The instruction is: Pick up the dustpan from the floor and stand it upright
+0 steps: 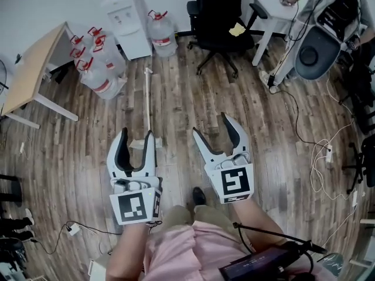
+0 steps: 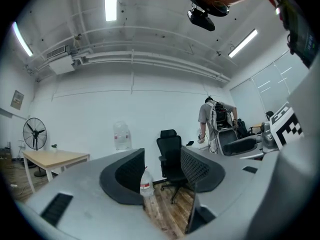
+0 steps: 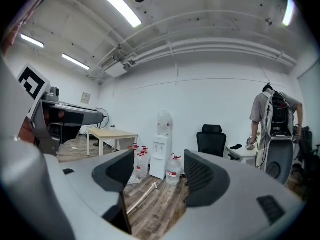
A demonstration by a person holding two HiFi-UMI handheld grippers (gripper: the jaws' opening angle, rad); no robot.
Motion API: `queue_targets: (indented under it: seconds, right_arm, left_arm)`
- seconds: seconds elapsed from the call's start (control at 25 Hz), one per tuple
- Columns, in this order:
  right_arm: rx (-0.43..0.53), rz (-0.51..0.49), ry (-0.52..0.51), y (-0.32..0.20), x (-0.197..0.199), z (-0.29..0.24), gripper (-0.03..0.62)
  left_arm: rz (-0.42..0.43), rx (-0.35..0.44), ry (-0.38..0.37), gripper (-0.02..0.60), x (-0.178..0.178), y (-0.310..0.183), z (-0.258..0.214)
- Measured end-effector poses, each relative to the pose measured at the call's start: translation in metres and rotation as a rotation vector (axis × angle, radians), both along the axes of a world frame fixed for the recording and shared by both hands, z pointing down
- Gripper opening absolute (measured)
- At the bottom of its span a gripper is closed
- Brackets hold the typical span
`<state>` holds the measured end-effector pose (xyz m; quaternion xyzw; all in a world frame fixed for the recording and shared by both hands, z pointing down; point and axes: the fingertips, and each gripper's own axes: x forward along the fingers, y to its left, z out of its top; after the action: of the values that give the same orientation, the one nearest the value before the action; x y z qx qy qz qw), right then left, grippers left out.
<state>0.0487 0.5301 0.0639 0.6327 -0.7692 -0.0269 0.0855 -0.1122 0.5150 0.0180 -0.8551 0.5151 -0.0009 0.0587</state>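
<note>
A person is holding the left gripper (image 1: 137,134) and the right gripper (image 1: 211,125) side by side above the wooden floor (image 1: 193,98), both claws gaping wide and gripping nothing. The dustpan (image 1: 146,98) is lying flat on the boards, its long handle pointing toward the water dispenser (image 1: 126,19), its pan end sitting farthest from that dispenser, partly hidden behind the left gripper.
</note>
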Motion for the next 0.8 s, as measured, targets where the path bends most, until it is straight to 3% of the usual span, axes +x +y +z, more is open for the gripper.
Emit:
queue_targets:
  seconds: [0.16,0.32,0.4,0.52,0.6,0.8]
  right_arm:
    - [0.005,-0.016,0.021,-0.035,0.003,-0.011,0.265]
    - [0.049,-0.012,0.032,-0.07,0.013,-0.02,0.13]
    - [0.063,-0.017,0.03,-0.088,0.016,-0.02,0.091]
    - [0.065,-0.023,0.026,-0.121,0.023,-0.016,0.082]
    - [0.064,-0.027,0.016,-0.147,0.029,-0.011,0.01]
    - [0.071,-0.043,-0.009,-0.231,0.041,-0.006,0.0]
  left_arm:
    - [-0.018,0.034,0.011,0.225,0.003,-0.033,-0.016]
    - [-0.032,0.049,0.025,0.225,0.007,-0.066,-0.017]
    - [-0.035,0.052,0.03,0.224,0.009,-0.084,-0.014]
    - [-0.043,0.046,0.032,0.224,0.014,-0.117,-0.006]
    - [-0.05,0.033,0.029,0.224,0.02,-0.142,0.001]
    - [-0.042,0.01,0.026,0.224,0.037,-0.222,0.017]
